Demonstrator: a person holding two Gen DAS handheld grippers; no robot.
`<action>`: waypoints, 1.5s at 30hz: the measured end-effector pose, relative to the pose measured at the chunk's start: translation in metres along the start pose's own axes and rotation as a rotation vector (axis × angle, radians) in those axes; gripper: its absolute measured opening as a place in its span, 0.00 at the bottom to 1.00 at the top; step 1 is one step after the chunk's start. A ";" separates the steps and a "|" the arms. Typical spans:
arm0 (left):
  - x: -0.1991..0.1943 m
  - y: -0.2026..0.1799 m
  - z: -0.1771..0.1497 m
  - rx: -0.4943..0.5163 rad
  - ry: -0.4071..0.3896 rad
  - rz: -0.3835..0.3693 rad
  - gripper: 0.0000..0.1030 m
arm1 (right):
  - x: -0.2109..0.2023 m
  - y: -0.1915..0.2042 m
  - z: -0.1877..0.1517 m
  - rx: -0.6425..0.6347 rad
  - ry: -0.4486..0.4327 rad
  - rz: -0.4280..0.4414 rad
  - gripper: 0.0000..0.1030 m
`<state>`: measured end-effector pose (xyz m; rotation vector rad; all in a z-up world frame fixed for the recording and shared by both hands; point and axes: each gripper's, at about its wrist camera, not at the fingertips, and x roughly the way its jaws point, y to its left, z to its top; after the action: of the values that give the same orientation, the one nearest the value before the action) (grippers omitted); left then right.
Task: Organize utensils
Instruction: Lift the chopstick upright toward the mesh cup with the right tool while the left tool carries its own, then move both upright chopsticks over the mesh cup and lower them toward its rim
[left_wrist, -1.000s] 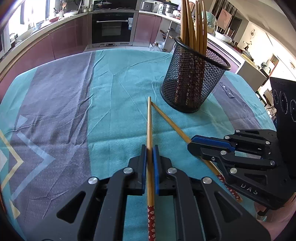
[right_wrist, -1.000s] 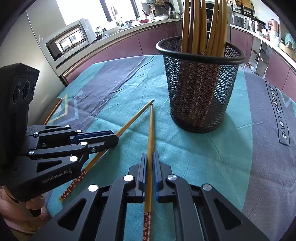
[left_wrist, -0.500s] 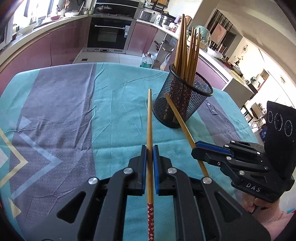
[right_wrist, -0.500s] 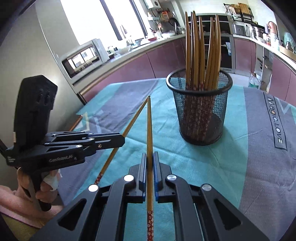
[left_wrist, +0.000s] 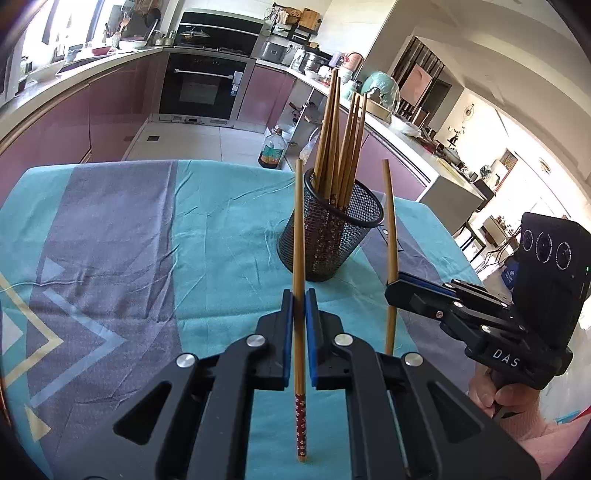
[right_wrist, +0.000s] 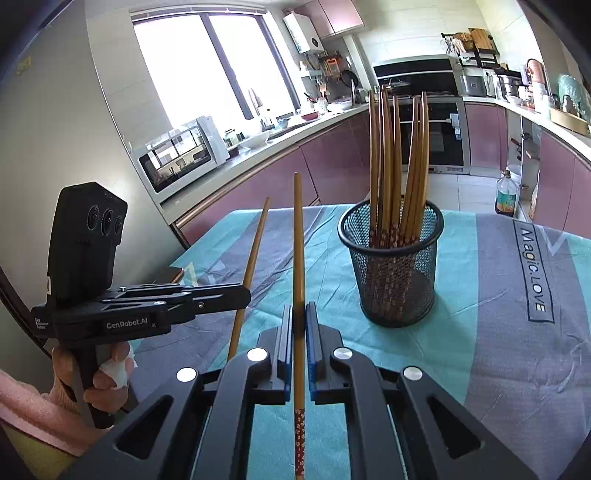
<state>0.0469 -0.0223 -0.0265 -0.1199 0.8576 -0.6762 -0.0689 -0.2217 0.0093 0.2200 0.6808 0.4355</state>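
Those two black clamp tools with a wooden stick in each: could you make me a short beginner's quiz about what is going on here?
1. True or false: the left gripper is shut on a wooden chopstick with a red patterned end.
2. What does the right gripper hold? A) a spoon B) a second wooden chopstick C) nothing
3. Fill in: the other chopsticks stand, red ends down, in a black wire-mesh ____ on the teal and grey tablecloth.

Key: 1 true; 2 B; 3 cup.
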 end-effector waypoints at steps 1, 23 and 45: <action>-0.002 -0.001 0.001 0.002 -0.006 -0.003 0.07 | -0.001 0.001 0.001 -0.003 -0.008 -0.001 0.05; -0.047 -0.024 0.030 0.052 -0.116 -0.068 0.07 | -0.034 0.003 0.028 -0.060 -0.147 -0.051 0.05; -0.070 -0.047 0.078 0.095 -0.241 -0.105 0.07 | -0.052 -0.007 0.062 -0.060 -0.238 -0.098 0.05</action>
<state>0.0483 -0.0300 0.0882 -0.1590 0.5898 -0.7825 -0.0628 -0.2553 0.0828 0.1774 0.4428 0.3285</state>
